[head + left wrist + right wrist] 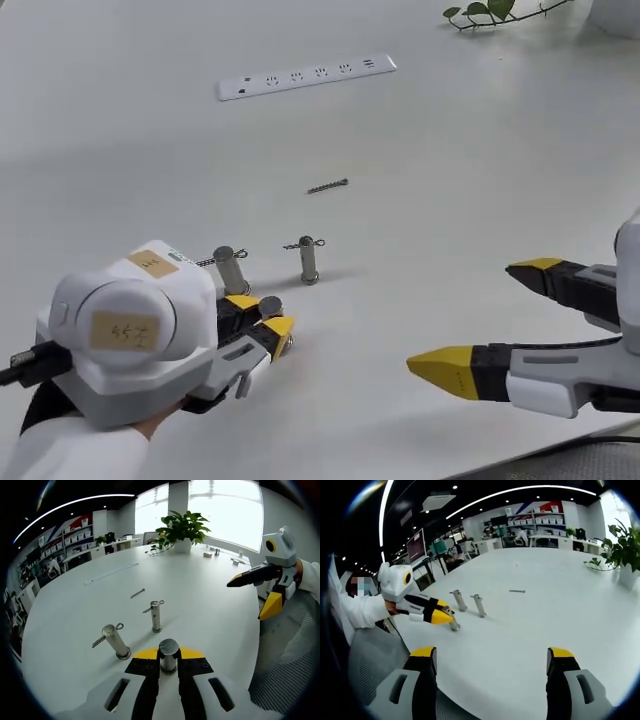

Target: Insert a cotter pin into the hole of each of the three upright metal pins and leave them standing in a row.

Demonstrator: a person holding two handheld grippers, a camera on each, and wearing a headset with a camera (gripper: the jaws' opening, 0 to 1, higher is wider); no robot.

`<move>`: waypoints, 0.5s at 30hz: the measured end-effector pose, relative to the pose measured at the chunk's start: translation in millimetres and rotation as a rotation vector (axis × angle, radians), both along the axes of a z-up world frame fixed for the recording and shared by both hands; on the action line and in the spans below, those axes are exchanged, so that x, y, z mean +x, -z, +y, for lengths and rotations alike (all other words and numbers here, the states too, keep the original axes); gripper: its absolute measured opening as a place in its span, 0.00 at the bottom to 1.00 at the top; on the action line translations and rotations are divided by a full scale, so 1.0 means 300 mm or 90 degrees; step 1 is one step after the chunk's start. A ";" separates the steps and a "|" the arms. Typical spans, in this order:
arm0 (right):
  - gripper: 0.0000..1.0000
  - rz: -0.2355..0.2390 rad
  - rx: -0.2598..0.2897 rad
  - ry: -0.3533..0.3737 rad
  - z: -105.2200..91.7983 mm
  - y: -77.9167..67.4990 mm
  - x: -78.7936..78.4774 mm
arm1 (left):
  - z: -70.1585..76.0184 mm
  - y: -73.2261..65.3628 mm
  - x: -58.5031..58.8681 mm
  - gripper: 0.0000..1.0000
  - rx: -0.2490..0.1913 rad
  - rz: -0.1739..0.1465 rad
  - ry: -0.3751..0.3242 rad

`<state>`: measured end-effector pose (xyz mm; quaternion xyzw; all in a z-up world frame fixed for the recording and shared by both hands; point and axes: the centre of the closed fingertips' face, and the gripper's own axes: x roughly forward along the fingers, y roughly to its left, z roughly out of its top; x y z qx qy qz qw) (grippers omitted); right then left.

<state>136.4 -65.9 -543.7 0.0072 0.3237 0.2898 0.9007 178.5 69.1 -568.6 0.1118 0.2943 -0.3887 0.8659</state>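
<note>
Bench: white table (450, 150) in an open office.
Left gripper (263, 314): jaws closed on the bare pin (169, 656), which stands upright with no cotter in it.
Right gripper (462, 318): spread wide and empty, well right of the bare pin.
Near fitted pin (115, 640): just beyond the bare pin, cotter through.
Far fitted pin (156, 616): beyond the bare pin, cotter through.
Loose cotter pin (328, 186): lies flat, farthest from the bare pin.
Risk: reaching over could topple the fitted pins, and the thin cotter may slip from the jaws.
</note>
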 end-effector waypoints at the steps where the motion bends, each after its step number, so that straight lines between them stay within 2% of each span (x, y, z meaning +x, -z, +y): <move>1: 0.89 0.000 0.000 0.000 0.000 -0.001 0.001 | -0.001 0.003 -0.002 0.10 0.001 0.001 0.001; 7: 0.89 0.001 -0.001 -0.002 0.003 0.000 0.000 | -0.001 0.006 -0.001 0.10 0.000 0.000 0.000; 10: 0.89 0.001 0.000 -0.003 0.006 0.001 0.000 | -0.001 0.008 -0.005 0.10 0.004 -0.008 0.007; 15: 0.89 0.004 -0.002 -0.007 0.009 0.006 -0.002 | -0.002 0.006 -0.009 0.10 -0.005 -0.010 0.010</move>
